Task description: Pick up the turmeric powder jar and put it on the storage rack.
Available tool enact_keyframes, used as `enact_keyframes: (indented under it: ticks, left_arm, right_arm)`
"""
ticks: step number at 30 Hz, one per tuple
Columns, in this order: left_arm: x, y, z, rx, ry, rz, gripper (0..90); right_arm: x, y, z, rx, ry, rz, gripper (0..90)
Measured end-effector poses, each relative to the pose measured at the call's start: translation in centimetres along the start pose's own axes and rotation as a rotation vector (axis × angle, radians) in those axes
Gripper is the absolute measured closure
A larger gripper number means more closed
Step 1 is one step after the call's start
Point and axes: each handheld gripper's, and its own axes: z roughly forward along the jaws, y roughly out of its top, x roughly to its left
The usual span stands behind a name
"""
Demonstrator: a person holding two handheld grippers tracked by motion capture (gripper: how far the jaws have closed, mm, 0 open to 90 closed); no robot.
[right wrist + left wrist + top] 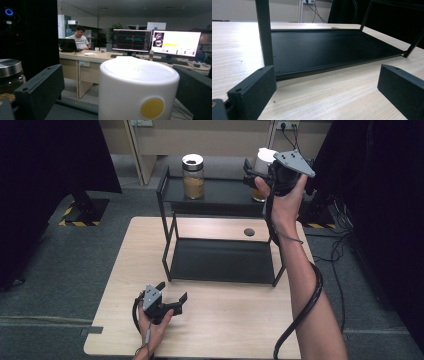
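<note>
High view: right gripper point(257, 179) is raised at the top shelf of the black rack point(220, 192), at its right end, jaws around a white-lidded jar point(262, 161) with amber contents that stands upright on that shelf; a second jar point(193, 176) with a metal lid stands well apart toward the shelf's left; left gripper point(172, 301) rests low on the wooden table point(235, 320) in front of the rack's lower tray, jaws spread, nothing in them; so the right hand is clearly the nearer one to the white-lidded jar. Left gripper view: both jaws wide apart, bare table between them, lower tray point(332, 47) ahead, empty. Right gripper view: white lid point(138, 82) sits dead centre between the two jaws, visible gap on each side, pads not pressing, so the jaws are apart with the jar merely between them; jar axis vertical, jaws straddling it level; metal-lid jar point(10, 75) off to the left; desks, monitors point(155, 42) and a seated person point(80, 38) in the background. Judgement: jar looks set down and released on the top shelf; next move is probably a straight pull-back without clipping the lid.
</note>
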Motion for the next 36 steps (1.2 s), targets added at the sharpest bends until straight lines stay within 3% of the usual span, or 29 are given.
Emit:
enact_keyframes:
  ticks: [16, 36]
  left_arm:
    - [0.0, 0.0, 0.0, -0.001, 0.000, -0.001, 1.0]
    - [-0.1, -0.1, 0.0, -0.006, 0.003, 0.006, 1.1]
  right_arm:
    - [-1.1, -0.2, -1.8, -0.036, 0.017, -0.003, 0.5]
    - [-3.5, -1.9, -6.1, -0.066, 0.061, -0.032, 0.4]
